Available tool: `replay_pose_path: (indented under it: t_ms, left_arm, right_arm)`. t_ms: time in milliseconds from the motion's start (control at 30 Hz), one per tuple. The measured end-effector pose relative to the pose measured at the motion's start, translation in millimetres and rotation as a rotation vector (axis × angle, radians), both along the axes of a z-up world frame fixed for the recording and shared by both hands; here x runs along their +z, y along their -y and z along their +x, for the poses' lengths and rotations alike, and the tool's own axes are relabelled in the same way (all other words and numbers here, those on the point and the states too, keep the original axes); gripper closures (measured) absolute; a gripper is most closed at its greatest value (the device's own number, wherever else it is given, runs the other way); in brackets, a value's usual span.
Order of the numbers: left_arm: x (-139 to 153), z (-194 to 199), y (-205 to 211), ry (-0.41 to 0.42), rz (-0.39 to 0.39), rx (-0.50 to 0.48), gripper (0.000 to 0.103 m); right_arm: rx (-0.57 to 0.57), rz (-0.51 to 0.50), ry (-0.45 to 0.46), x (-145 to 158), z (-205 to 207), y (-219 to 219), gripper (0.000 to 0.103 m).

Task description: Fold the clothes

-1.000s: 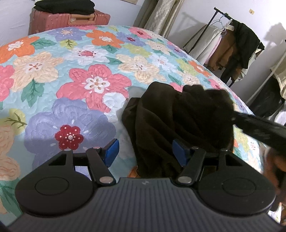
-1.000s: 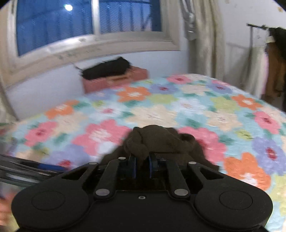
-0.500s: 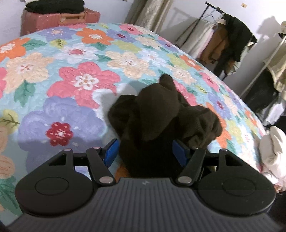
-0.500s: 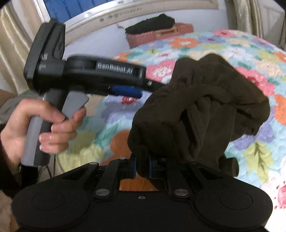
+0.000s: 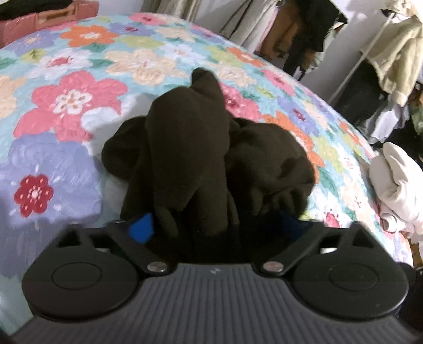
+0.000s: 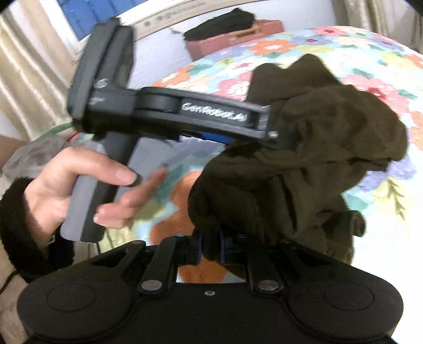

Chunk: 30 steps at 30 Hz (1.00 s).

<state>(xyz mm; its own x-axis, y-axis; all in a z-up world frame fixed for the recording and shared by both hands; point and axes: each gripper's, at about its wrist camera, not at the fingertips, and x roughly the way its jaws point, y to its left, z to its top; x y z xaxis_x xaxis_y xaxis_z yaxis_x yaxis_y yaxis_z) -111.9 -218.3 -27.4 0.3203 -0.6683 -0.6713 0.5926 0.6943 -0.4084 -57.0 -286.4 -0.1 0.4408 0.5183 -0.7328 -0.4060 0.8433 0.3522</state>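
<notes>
Dark brown garment (image 6: 312, 148) hangs bunched over the bed (image 5: 79, 105), pinched in my right hand-held gripper (image 6: 210, 248). My left hand-held gripper (image 5: 214, 225) gapes around it; next I'd clamp an edge and spread.

The left wrist camera sat just behind its own fingers, looking down and forward over the floral bedspread (image 5: 79, 100) toward the clothes rack (image 5: 296, 37), pressed close to the dark garment (image 5: 190, 148). The right wrist camera faced the window (image 6: 79, 16), equally close; both views shared garment and bedspread
</notes>
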Motion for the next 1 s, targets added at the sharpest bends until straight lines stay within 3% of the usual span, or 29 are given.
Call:
replay_pose_path:
  t_ms: [33, 67, 133, 400, 567, 633, 700, 833, 867, 900, 933, 1000]
  left_arm:
    - [2, 0, -1, 0.008, 0.000, 0.004, 0.061]
    - [4, 0, -3, 0.015, 0.001, 0.017, 0.068]
    - [8, 1, -8, 0.030, 0.004, 0.058, 0.072]
    - [16, -8, -14, 0.106, 0.077, 0.146, 0.074]
    - [20, -13, -15, 0.129, 0.105, 0.178, 0.074]
    - [20, -14, -15, 0.126, 0.108, 0.175, 0.074]
    - [20, -15, -15, 0.124, 0.107, 0.168, 0.074]
    - [17, -11, -21, 0.083, 0.057, 0.149, 0.073]
    - [16, -9, -23, 0.072, 0.047, 0.145, 0.072]
    - [17, -8, -25, 0.069, 0.042, 0.140, 0.072]
    - [18, -8, -26, 0.072, 0.039, 0.133, 0.071]
    - [23, -9, -28, 0.084, 0.038, 0.120, 0.070]
  right_arm:
    - [-0.018, -0.001, -0.002, 1, 1, 4, 0.086]
    - [-0.035, -0.001, -0.004, 1, 2, 8, 0.086]
    - [-0.065, 0.010, -0.011, 3, 5, 14, 0.084]
    - [-0.151, -0.059, 0.044, 23, 13, 40, 0.078]
    - [-0.208, -0.049, 0.089, 32, 23, 47, 0.074]
    - [-0.247, -0.031, 0.097, 38, 33, 55, 0.056]
    - [-0.284, -0.027, 0.106, 36, 48, 56, 0.045]
    - [-0.373, -0.028, 0.075, 19, 89, 66, 0.045]
    - [-0.369, -0.049, 0.074, 15, 97, 63, 0.045]
    - [-0.344, -0.059, 0.086, 13, 102, 60, 0.055]
    - [-0.311, -0.056, 0.110, 13, 104, 56, 0.076]
    - [-0.237, -0.064, 0.154, 18, 108, 43, 0.091]
